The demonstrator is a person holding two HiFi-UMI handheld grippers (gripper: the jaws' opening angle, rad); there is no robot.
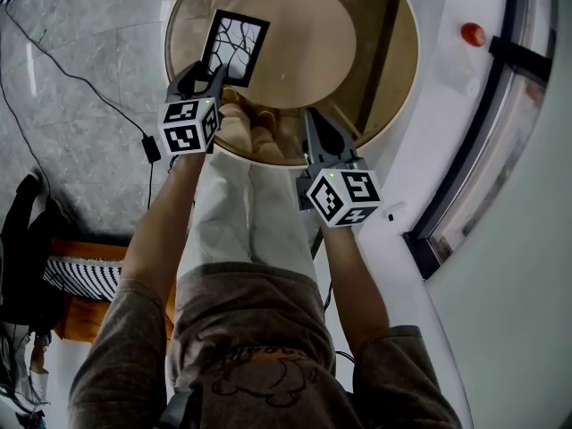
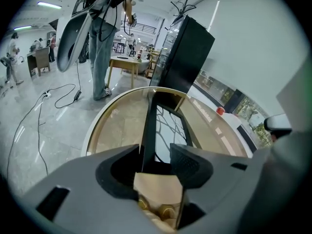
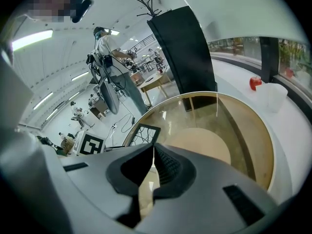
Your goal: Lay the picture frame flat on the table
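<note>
The picture frame (image 1: 234, 45), black-rimmed with a branch pattern, rests on the round glass table (image 1: 393, 105) near its left edge. Its face shows from above; I cannot tell whether it lies fully flat. My left gripper (image 1: 207, 80) has the frame's near end between its jaws. In the left gripper view the frame (image 2: 170, 126) runs away from the left gripper (image 2: 156, 155), whose jaws stand wide and open. My right gripper (image 1: 317, 123) hovers at the table's near rim, shut and empty. In the right gripper view the frame (image 3: 145, 133) lies left of the right gripper (image 3: 153, 152).
A round tan disc (image 1: 295, 43) shows under the glass. A red object (image 1: 473, 34) sits on the white ledge at right. A cable (image 1: 89, 88) trails over the grey floor at left. A black cabinet (image 2: 187, 52) stands behind the table, and a person (image 2: 105, 33) beyond.
</note>
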